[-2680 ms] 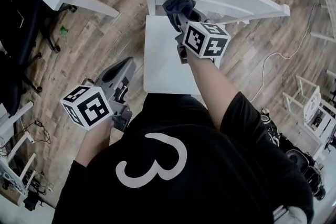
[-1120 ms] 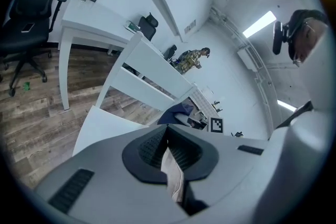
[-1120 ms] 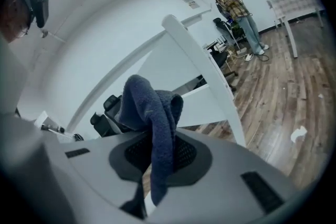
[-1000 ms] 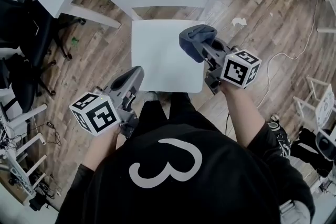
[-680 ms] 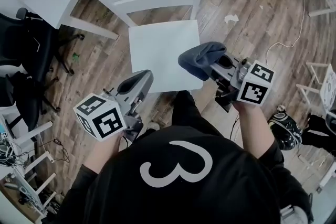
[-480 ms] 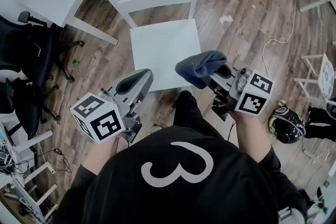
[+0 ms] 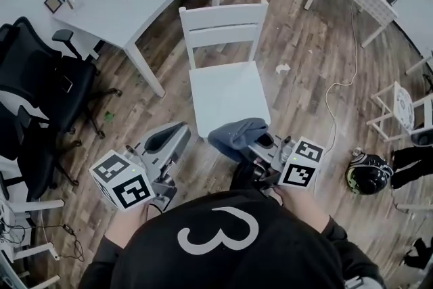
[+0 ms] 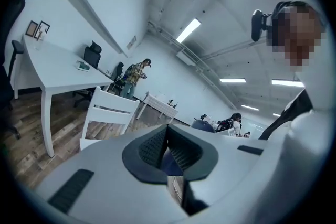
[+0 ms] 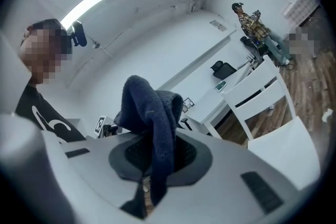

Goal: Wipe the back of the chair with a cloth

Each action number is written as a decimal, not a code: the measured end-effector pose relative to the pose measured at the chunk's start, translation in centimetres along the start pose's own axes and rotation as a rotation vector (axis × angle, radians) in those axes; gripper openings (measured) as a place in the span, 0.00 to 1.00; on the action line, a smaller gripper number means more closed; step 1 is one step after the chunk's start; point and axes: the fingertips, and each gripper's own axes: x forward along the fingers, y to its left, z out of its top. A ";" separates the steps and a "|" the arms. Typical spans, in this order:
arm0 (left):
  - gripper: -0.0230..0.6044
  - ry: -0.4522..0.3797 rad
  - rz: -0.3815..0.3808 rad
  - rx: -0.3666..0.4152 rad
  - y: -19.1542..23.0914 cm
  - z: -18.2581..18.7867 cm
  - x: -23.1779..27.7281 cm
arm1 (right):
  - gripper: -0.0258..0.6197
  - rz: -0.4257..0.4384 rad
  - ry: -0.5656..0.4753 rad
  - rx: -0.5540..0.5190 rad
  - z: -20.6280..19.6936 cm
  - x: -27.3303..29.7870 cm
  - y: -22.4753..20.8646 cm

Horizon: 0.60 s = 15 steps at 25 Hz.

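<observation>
The blue cloth (image 9: 151, 113) is clamped between the jaws of the right gripper (image 7: 256, 144) and hangs draped over their tips. It is held low, near the front edge of the seat of the white chair (image 7: 229, 97), and well apart from the chair back (image 7: 223, 15). The left gripper (image 7: 170, 135) is held off the seat's near left corner, its jaws brought together on nothing.

No wiping contact is made at this moment, and whether a pass is being approached or closed cannot be told. For a good pass, the cloth is best carried over the seat and its bunched face pressed flat to the top rail, so that the bare jaw tips are not touching the rail. Strokes are best drawn along the rail from post to post, then along the lower slat. A firm clamp is needed so that the cloth is not dragged out. The chair looks light and is braced by nothing — it may slide under a push, so light pressure is advised.
</observation>
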 end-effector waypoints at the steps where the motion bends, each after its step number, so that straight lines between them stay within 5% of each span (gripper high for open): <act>1: 0.06 -0.017 -0.006 0.011 -0.5 0.3 -1.2 | 0.12 0.007 -0.006 -0.010 0.0 0.0 1.4; 7: 0.06 -0.062 -0.031 0.022 -3.4 1.2 -5.4 | 0.12 -0.002 -0.032 -0.019 0.7 -1.1 6.6; 15: 0.06 -0.048 -0.098 0.058 -7.2 1.4 -2.6 | 0.12 -0.023 -0.029 -0.074 3.1 -3.5 7.3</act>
